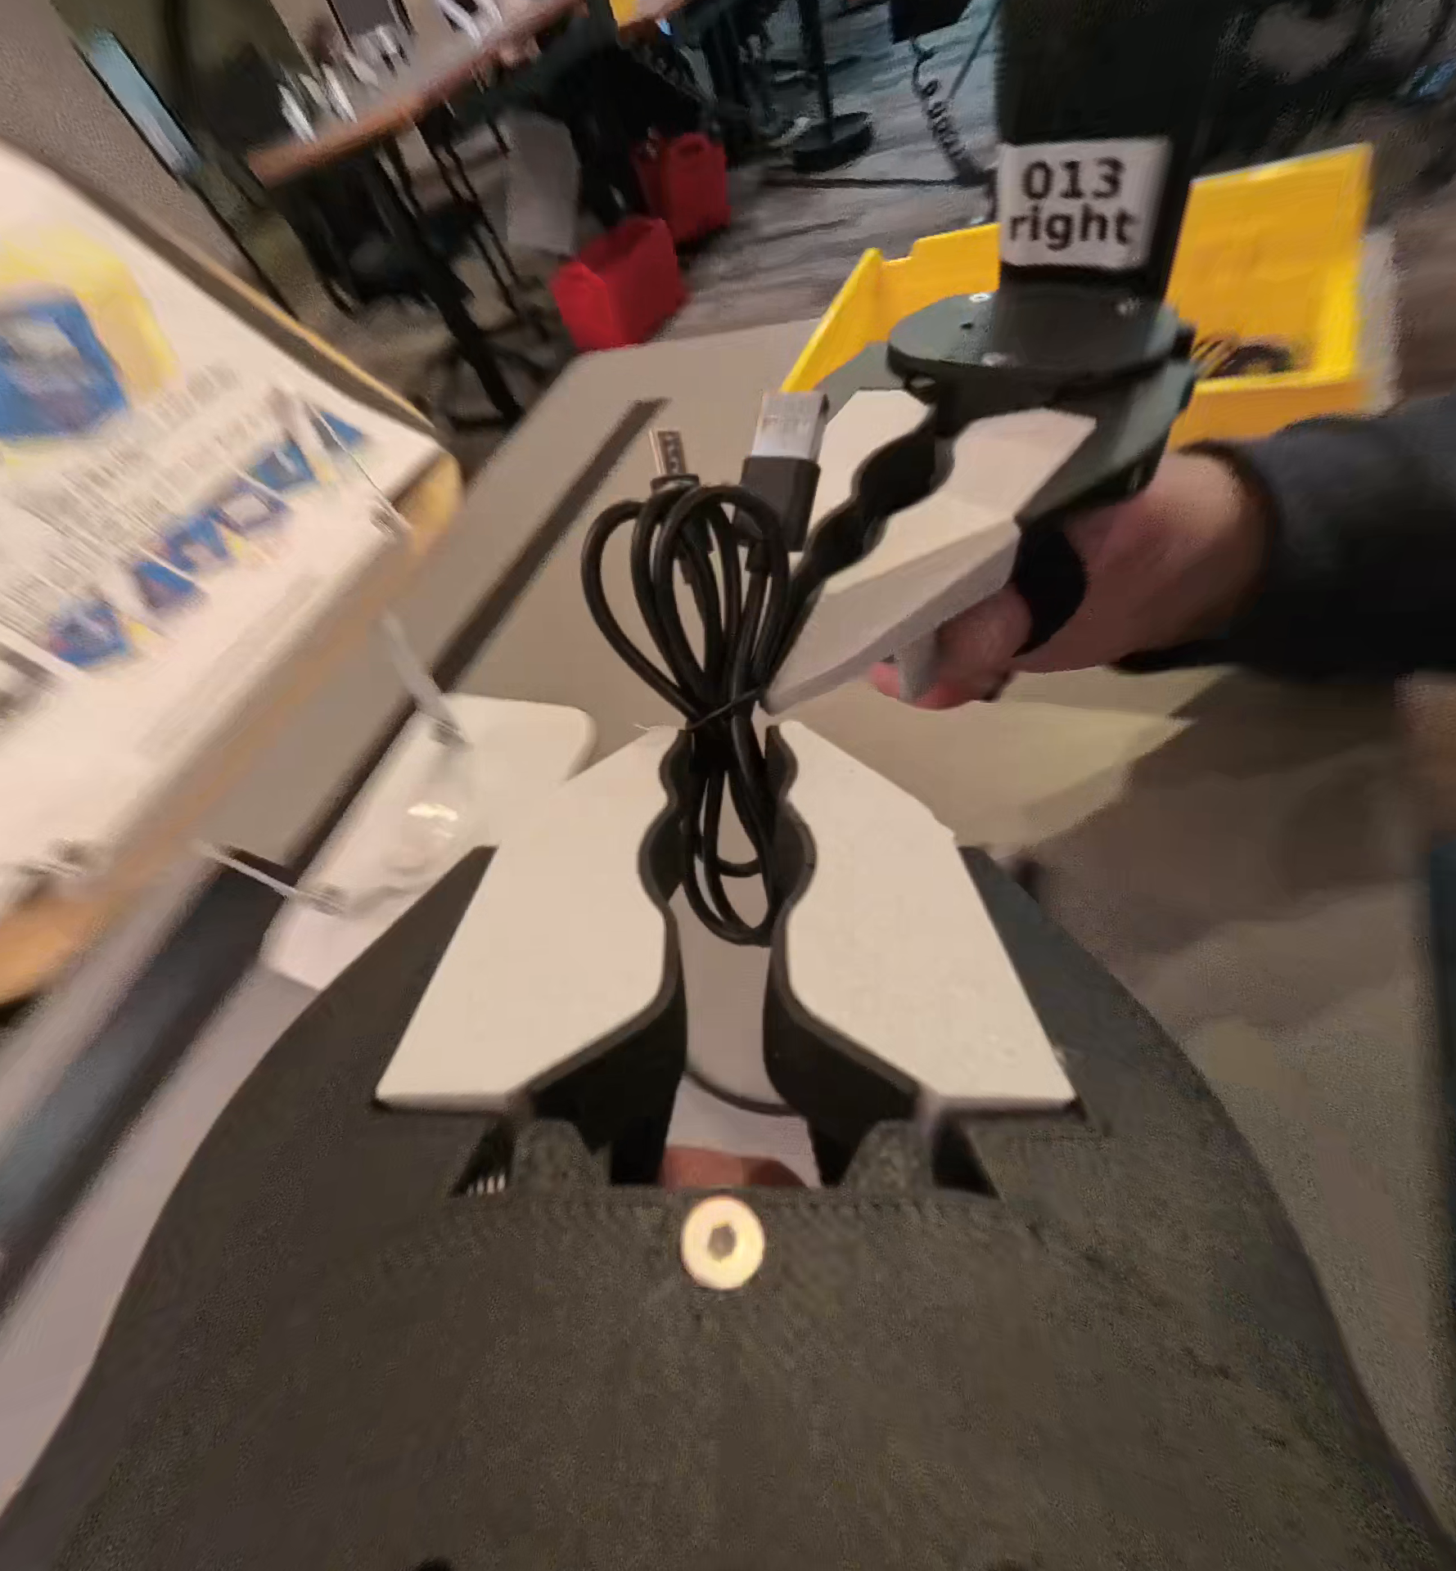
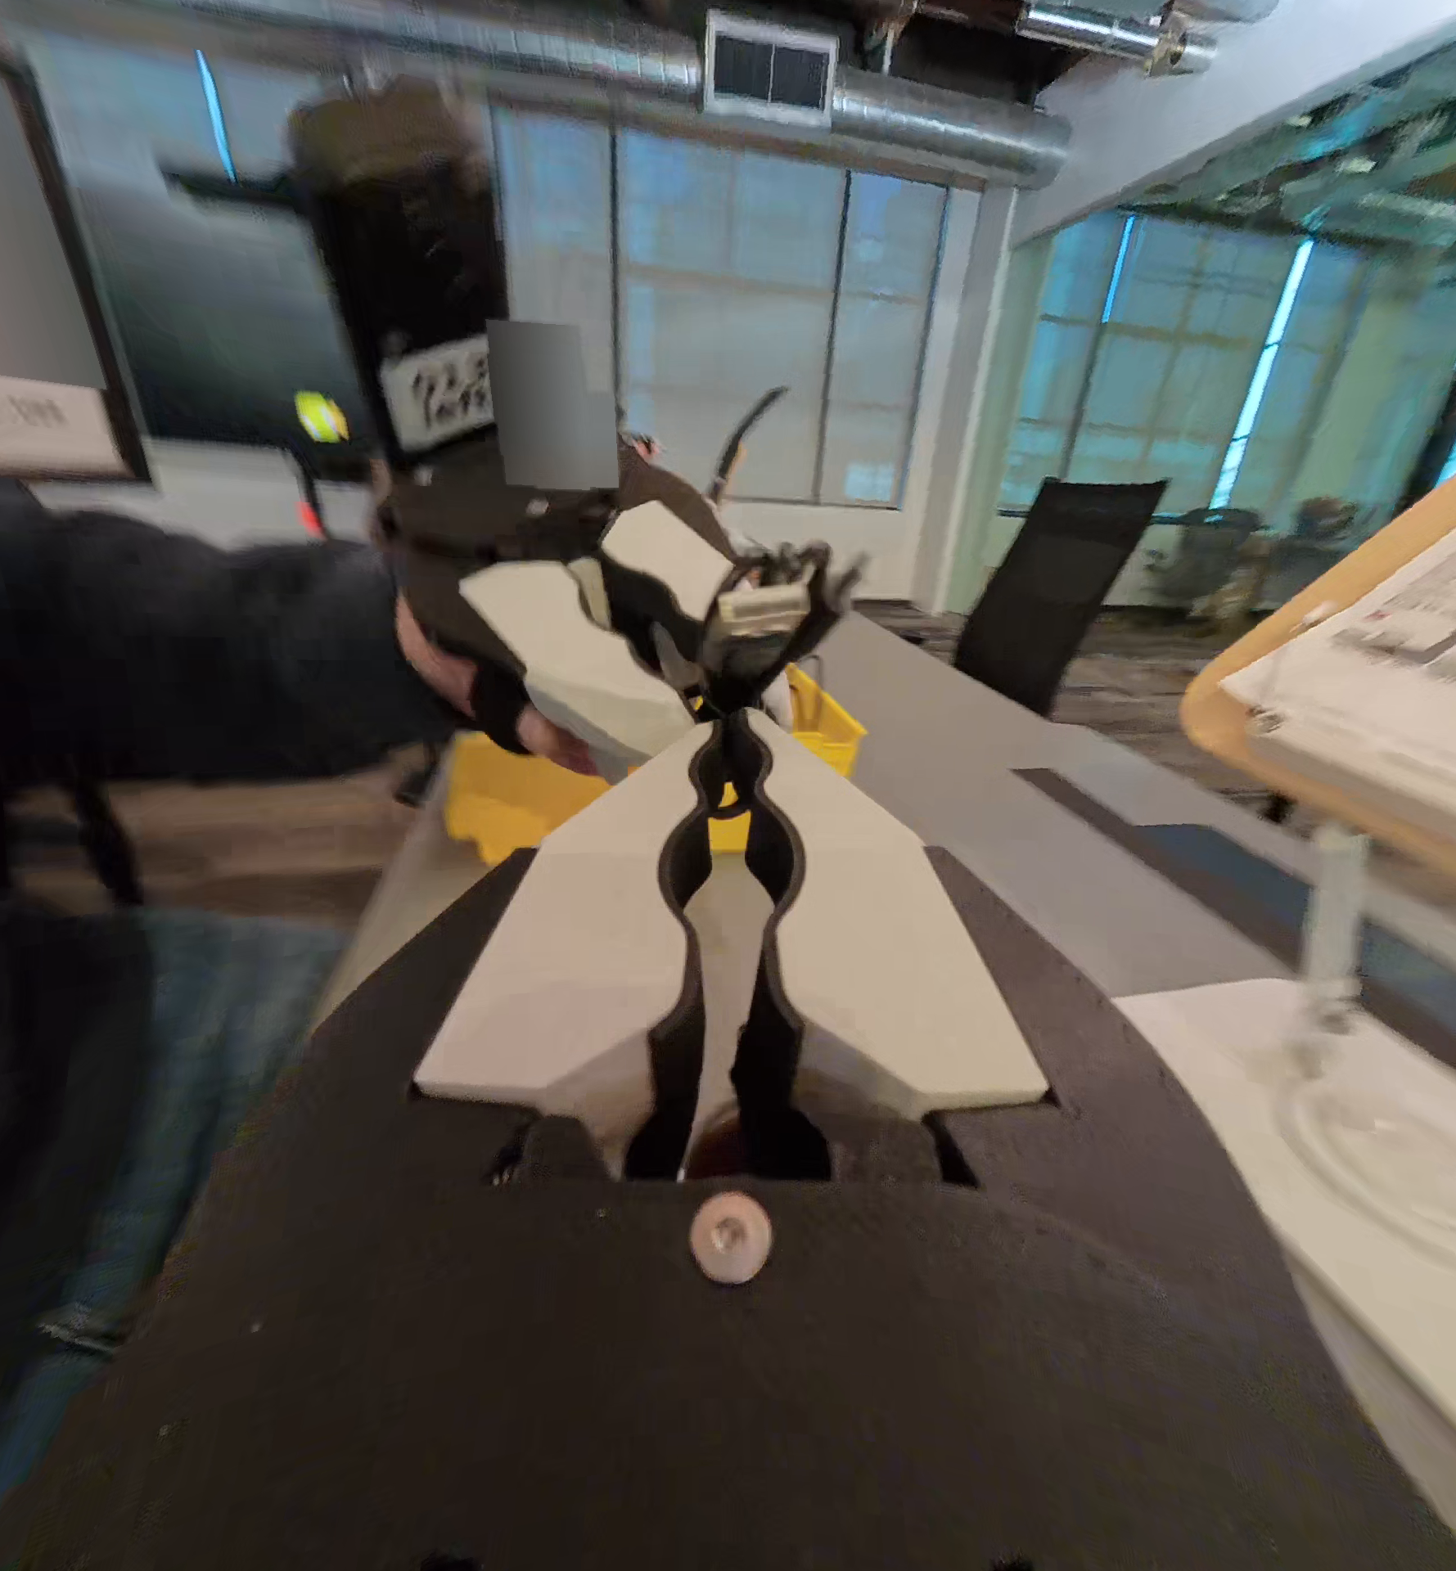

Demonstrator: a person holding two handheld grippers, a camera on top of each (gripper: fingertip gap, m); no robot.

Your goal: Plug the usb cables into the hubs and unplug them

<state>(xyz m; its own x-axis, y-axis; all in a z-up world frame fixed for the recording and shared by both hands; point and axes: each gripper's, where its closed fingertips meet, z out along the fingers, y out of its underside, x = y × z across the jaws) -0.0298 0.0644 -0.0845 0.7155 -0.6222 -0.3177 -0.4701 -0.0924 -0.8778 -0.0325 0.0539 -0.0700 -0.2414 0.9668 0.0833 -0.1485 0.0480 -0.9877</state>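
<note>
Holding the bundled usb cable (image 1: 711,680) up in the air, I am keeping the left gripper (image 1: 722,731) closed narrow around the lower loops of the coil, just under the thin tie that cinches it at the waist, because that is where the bundle is thinnest and least likely to slip. The upper loops are fanning out above my fingertips, and the two plugs are standing free at the top: the larger silver plug (image 1: 786,425) with its black body, and a smaller plug (image 1: 669,449) just beside it. I am bringing the right gripper (image 1: 779,693) in from the right side, tilted down, with its tips touching the bundle at the tie; in the right wrist view its jaws are pressed nearly together with black cable (image 2: 728,748) between the tips, so I judge it is pinching the cable there, presumably to share the hold or work the tie loose so a plug can be freed. Both grippers are well above the grey table (image 1: 1005,765), with the yellow bin (image 1: 1268,255) behind the right one, and a tilted board with printed sheets (image 1: 137,476) standing to the left on a clear stand (image 1: 431,816). I am not seeing any hub in either view, so no plugging is under way yet.
</note>
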